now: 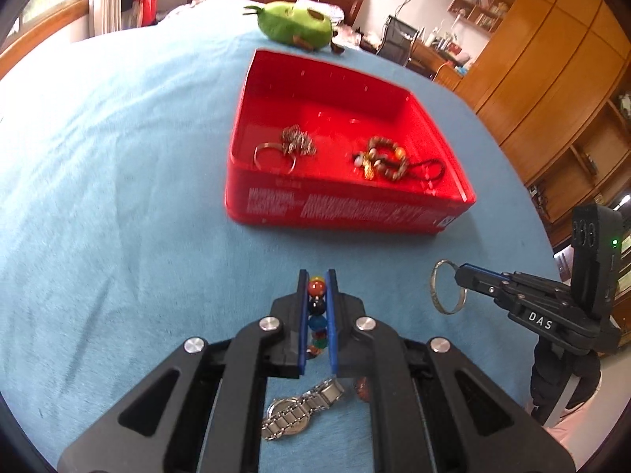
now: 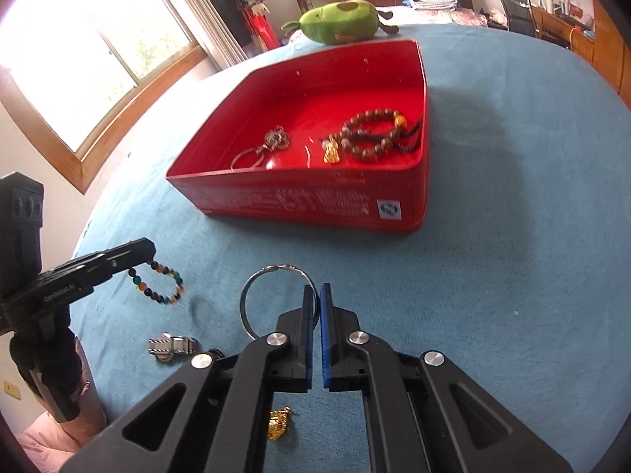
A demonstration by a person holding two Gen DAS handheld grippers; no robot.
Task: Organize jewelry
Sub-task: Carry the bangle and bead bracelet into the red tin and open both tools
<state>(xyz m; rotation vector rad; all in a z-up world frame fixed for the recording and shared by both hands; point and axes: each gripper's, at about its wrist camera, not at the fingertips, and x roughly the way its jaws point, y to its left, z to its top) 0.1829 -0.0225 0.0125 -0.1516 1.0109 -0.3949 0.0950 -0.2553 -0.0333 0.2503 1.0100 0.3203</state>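
My left gripper [image 1: 317, 276] is shut on a bracelet of coloured beads [image 1: 316, 307]; from the right wrist view the bead bracelet [image 2: 159, 283] hangs off the left gripper [image 2: 148, 254] above the blue cloth. My right gripper [image 2: 314, 289] is shut on a silver bangle [image 2: 272, 295], and the left wrist view shows that bangle [image 1: 447, 287] held upright at the right gripper [image 1: 459, 274]. An open red tin [image 1: 335, 213] holds a silver chain with a ring [image 1: 286, 148] and a brown bead bracelet [image 1: 384, 161]. A steel watch [image 1: 299, 410] and a gold charm [image 2: 279, 423] lie on the cloth.
A green plush toy [image 1: 295, 23] lies beyond the tin. The blue cloth [image 1: 118, 197] covers a bed; a window [image 2: 79, 59] is at the left, wooden cabinets [image 1: 552, 79] at the right. A small reddish piece [image 1: 363, 388] lies beside the watch.
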